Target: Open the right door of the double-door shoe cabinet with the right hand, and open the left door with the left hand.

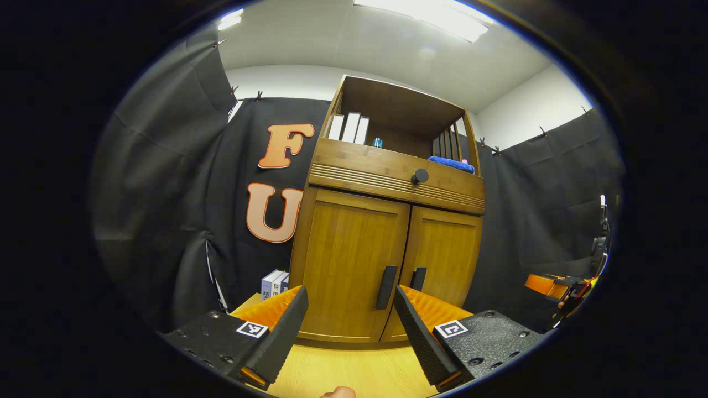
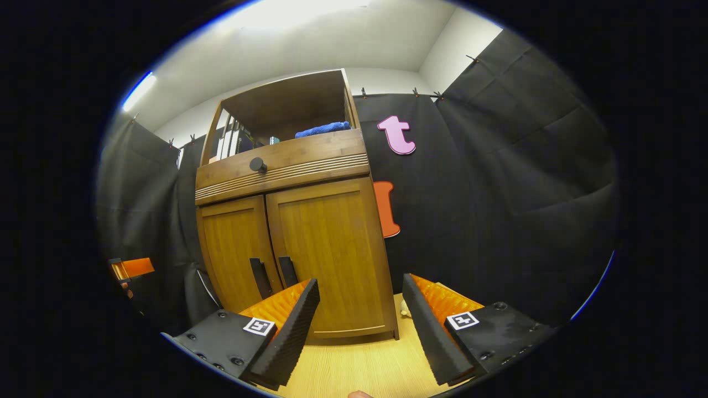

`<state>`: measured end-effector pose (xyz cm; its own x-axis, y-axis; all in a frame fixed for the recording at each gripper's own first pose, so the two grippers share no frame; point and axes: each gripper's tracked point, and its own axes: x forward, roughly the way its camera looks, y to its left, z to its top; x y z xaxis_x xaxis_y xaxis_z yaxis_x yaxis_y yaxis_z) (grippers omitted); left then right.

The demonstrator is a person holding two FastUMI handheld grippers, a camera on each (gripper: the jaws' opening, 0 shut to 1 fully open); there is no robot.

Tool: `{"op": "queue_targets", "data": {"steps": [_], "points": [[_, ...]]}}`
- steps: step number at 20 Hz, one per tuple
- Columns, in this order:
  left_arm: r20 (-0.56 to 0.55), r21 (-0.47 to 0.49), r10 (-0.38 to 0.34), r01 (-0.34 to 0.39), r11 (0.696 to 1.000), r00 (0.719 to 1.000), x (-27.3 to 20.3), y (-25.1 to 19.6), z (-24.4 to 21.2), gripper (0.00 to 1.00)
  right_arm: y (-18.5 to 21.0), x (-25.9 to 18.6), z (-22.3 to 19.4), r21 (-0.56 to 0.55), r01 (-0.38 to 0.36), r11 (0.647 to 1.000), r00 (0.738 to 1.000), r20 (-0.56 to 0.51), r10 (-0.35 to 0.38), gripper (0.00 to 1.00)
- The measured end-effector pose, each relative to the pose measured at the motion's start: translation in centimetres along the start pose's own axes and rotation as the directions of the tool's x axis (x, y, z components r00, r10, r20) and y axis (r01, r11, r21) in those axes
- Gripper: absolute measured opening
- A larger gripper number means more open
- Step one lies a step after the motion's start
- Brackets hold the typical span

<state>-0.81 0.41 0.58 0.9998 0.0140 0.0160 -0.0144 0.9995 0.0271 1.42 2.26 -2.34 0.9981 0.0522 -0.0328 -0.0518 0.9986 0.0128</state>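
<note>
Both doors of the shoe cabinet [image 1: 387, 243] are closed. The left claw [image 1: 349, 320] is open, with the left door handle [image 1: 386, 287] just ahead. The right claw [image 2: 359, 315] is open too, the right door handle [image 2: 287, 271] ahead to its left

A light wood-grain floor [image 1: 354, 370] is carrying the shoe cabinet [image 1: 381, 221], which is standing upright on it with both doors shut. Beside the cabinet's base, in the left gripper view, boxes [image 1: 274, 283] are standing upright against the wall cloth, apparently on the floor, though their bottoms are hidden. In the right gripper view, a small pale object [image 2: 405, 310] is lying on the floor just beside the cabinet's corner; it is too small to identify.
</note>
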Motion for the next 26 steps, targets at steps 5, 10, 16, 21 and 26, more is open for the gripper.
{"op": "queue_targets", "data": {"steps": [5, 10, 16, 21, 26], "points": [[-0.007, 0.017, 0.026, -0.026, 1.0, 1.0, 0.0, 1.4, -0.4, 0.95, 3.9, 1.8, -2.6, 0.012, -0.097, 0.995, 0.995, -0.025, 0.097, 0.98], [0.003, 0.049, 0.048, -0.048, 0.998, 0.999, 0.1, 2.7, -0.2, 0.95, 7.5, 4.6, -5.8, -0.017, -0.142, 0.99, 0.987, -0.078, 0.14, 0.98], [-0.011, 0.063, 0.044, -0.044, 0.997, 0.999, 0.4, 3.5, -0.9, 0.92, 10.8, 8.9, -8.4, -0.06, -0.145, 0.988, 0.984, -0.113, 0.138, 0.98], [-0.027, 0.049, 0.047, -0.046, 0.998, 0.999, 0.8, 4.6, -1.7, 0.94, 12.5, 13.4, -9.0, -0.106, -0.112, 0.988, 0.989, -0.106, 0.1, 0.98], [-0.045, 0.059, 0.062, -0.059, 0.996, 0.997, 1.2, 6.0, -2.6, 0.95, 14.1, 17.4, -9.7, -0.144, -0.082, 0.986, 0.994, -0.077, 0.072, 0.98]]}}
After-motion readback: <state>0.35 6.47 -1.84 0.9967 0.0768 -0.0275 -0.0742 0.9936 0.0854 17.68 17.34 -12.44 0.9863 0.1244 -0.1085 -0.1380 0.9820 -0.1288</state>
